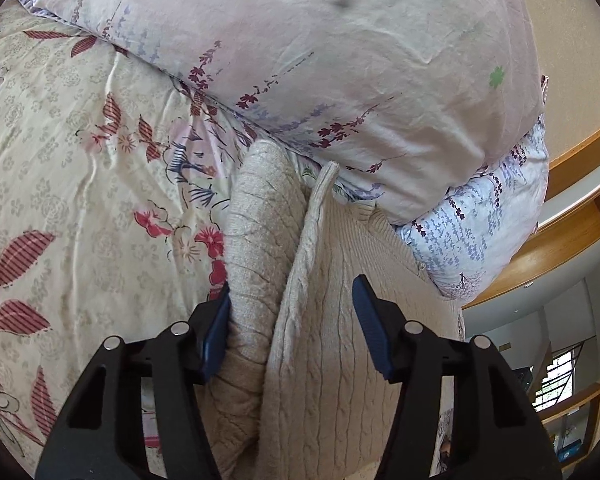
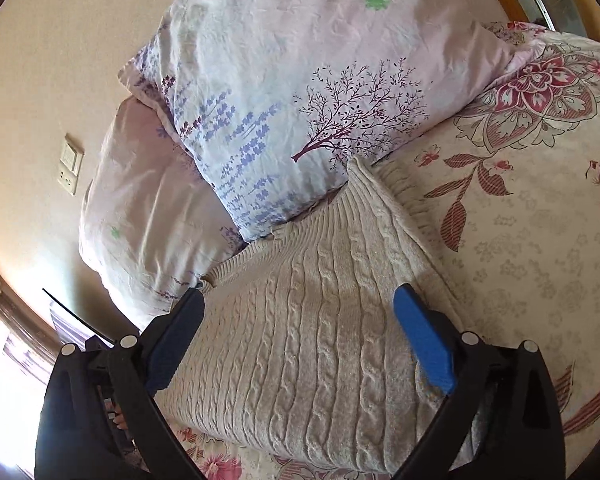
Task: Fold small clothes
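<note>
1. One cream cable-knit sweater (image 1: 332,320) lies on the bed, its far end just against the pillows at the head of the bed.
2. Seen from the left wrist, the sweater shows two parts: a broad flat panel and one rolled or folded strip (image 1: 256,232) lying along the panel's left side.
3. Seen from the right wrist, the same sweater (image 2: 300,320) lies as one flat ribbed panel with a ribbed hem at its far edge.
4. One bedsheet (image 1: 60,184) covers the bed, cream with red leaves and pink flowers; it appears in both views (image 2: 532,240).
5. Two pillows sit at the head of the bed, both pale pink with purple sprigs. The upper pillow (image 2: 300,80) rests partly on the lower pillow (image 2: 148,208).
6. The left gripper (image 1: 294,320) has its two blue-padded jaws about half apart. The left pad (image 1: 216,336) touches the folded strip; the right pad stands clear above the flat panel, so nothing is clamped.
7. The right gripper (image 2: 300,336) has its two jaws spread wide, both pads apart from the knit, with the sweater panel lying between and beneath them. It holds nothing.
8. One wall switch plate (image 2: 70,168) is fixed to the beige wall beside the pillows.
9. Wooden shelving (image 1: 572,216) stands past the bed's far corner.
</note>
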The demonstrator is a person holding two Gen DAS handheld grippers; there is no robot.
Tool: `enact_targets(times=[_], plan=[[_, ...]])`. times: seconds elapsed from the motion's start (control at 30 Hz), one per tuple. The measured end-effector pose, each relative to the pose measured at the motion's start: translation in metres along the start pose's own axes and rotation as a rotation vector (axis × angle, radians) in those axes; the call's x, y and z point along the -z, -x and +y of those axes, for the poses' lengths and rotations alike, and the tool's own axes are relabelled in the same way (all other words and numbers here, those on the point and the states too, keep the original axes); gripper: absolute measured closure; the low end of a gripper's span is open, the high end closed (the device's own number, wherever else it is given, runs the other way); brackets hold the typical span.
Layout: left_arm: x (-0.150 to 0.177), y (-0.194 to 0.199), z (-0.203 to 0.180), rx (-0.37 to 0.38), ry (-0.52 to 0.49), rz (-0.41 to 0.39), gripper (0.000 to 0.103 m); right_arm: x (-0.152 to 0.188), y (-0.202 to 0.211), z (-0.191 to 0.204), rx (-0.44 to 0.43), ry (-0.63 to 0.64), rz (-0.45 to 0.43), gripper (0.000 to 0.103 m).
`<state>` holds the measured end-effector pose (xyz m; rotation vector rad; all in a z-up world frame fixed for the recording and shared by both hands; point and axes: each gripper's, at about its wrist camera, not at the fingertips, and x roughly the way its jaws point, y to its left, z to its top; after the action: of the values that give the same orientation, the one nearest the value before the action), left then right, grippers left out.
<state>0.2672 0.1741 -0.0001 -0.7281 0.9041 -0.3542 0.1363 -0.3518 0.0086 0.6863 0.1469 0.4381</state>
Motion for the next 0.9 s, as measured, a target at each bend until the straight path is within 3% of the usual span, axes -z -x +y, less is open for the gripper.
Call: enact_targets(times=[0.23,0.4,0.57,0.73,0.9], plan=[[0.002,-0.01,-0.007,-0.02,0.005,0.017,0.058,0.0,-0.002,0.003,0.001,0.009,0.004,0.004],[0.005,-0.018,-0.012,-0.032,0.021,0.028,0.076,-0.002,0.003,-0.003,-0.014,-0.02,-0.012,0.004],[0.004,-0.011,-0.026,0.014,0.052,-0.009,0.082,-0.007,0.018,-0.008,0.035,-0.033,-0.095,0.003],[0.001,-0.007,-0.077,0.1,0.029,-0.033,0.083,-0.011,0.039,-0.02,0.084,-0.089,-0.205,0.003],[0.001,-0.03,-0.156,0.167,-0.002,-0.015,0.085,-0.013,0.05,-0.033,0.127,-0.135,-0.258,0.003]])
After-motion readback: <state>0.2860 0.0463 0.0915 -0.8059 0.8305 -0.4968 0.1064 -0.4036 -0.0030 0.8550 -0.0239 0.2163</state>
